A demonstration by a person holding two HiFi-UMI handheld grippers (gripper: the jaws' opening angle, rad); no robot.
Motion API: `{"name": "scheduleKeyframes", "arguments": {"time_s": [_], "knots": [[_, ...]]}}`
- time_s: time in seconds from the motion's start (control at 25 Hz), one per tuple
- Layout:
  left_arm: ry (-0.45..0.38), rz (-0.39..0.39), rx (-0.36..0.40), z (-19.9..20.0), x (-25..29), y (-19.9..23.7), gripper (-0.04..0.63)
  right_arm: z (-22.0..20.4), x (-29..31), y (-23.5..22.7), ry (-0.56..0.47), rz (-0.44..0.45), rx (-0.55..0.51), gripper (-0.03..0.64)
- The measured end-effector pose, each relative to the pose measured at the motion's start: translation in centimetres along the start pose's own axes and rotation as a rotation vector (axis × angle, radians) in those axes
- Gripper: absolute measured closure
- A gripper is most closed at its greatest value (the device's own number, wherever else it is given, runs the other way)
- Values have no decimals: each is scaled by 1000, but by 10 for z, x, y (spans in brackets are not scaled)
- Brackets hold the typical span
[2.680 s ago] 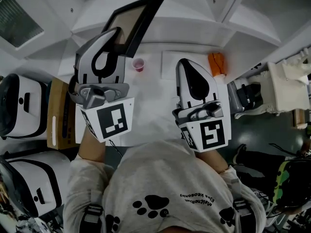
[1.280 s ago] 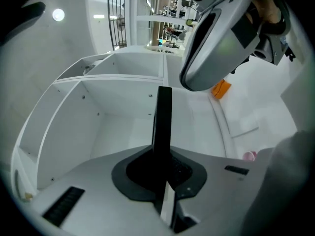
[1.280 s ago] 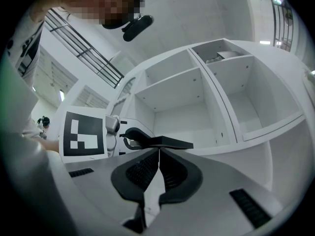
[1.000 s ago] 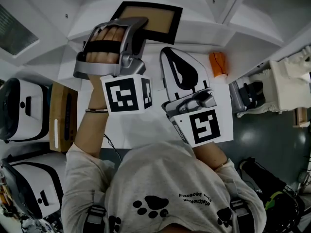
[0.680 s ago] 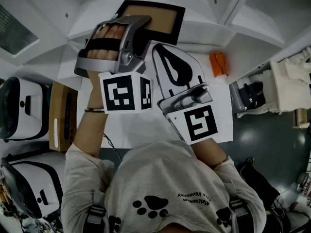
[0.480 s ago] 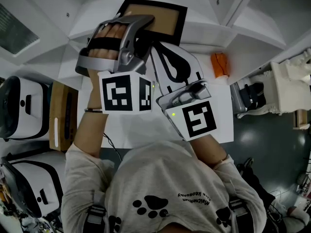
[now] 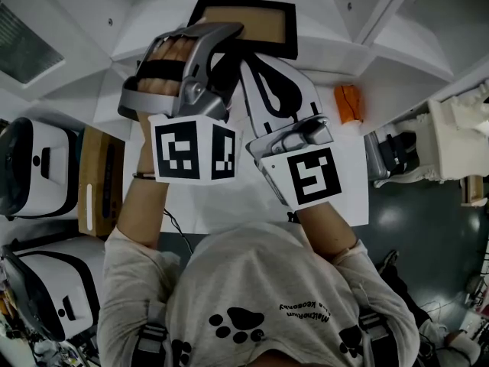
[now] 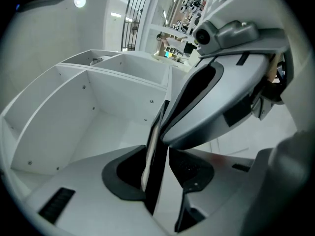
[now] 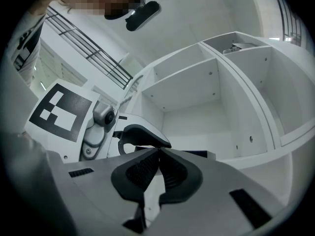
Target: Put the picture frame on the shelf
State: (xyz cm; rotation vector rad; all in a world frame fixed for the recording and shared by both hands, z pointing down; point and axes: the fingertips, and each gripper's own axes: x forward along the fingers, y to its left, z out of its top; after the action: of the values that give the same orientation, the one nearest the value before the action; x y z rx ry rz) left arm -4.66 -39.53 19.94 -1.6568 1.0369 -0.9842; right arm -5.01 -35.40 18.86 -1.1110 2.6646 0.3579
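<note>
The picture frame [image 7: 246, 23], black-edged with a brown middle, stands in the white shelf [image 7: 153, 21]. In the left gripper view the picture frame [image 8: 156, 146] shows edge-on between my left gripper's [image 8: 160, 171] jaws. Those jaws are opening: the frame leans by the left pad and a gap shows at the right pad [image 8: 193, 167]. In the head view my left gripper [image 7: 228, 35] sits at the frame's lower left corner. My right gripper [image 7: 254, 61] is shut on nothing, with pads together in its own view [image 9: 158, 154]. Its nose lies close against the frame's front, just right of the left gripper.
Several white shelf compartments [image 9: 197, 107] open ahead, with dividers on both sides. An orange object [image 7: 348, 102] lies on the white table [image 7: 229, 197] to the right. A cardboard box [image 7: 95, 182] and white cases [image 7: 30, 174] stand at the left.
The left gripper lifted the tilted frame up into the shelf and stood it square. The right gripper then slid up and left until its nose came against the frame.
</note>
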Motion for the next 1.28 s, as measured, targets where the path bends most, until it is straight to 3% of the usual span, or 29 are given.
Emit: {"name": "scheduleKeyframes", "arguments": {"time_s": [0.24, 0.4, 0.48, 0.56, 0.72, 0.84, 1.0, 1.28], "knots": [[-18, 3, -86, -4, -20, -1, 439, -1, 1, -4, 8, -18, 5, 581], [-61, 63, -187, -2, -43, 5, 439, 2, 3, -5, -10, -22, 2, 581], [-115, 102, -273, 2, -52, 10, 455, 4, 3, -9, -22, -32, 10, 581], [-170, 97, -384, 6, -54, 9, 548, -2, 2, -12, 6, -37, -1, 580], [-235, 16, -590, 7, -43, 4, 572, -9, 1, -17, 36, -50, -13, 580], [-247, 19, -686, 0, -34, 3, 575, -8, 3, -17, 32, -57, -24, 581], [-246, 59, -742, -6, -25, 7, 575, -7, 7, -21, 24, -67, -31, 581], [-260, 80, -773, -8, -16, 12, 575, -11, 13, -29, 39, -95, -38, 581]]}}
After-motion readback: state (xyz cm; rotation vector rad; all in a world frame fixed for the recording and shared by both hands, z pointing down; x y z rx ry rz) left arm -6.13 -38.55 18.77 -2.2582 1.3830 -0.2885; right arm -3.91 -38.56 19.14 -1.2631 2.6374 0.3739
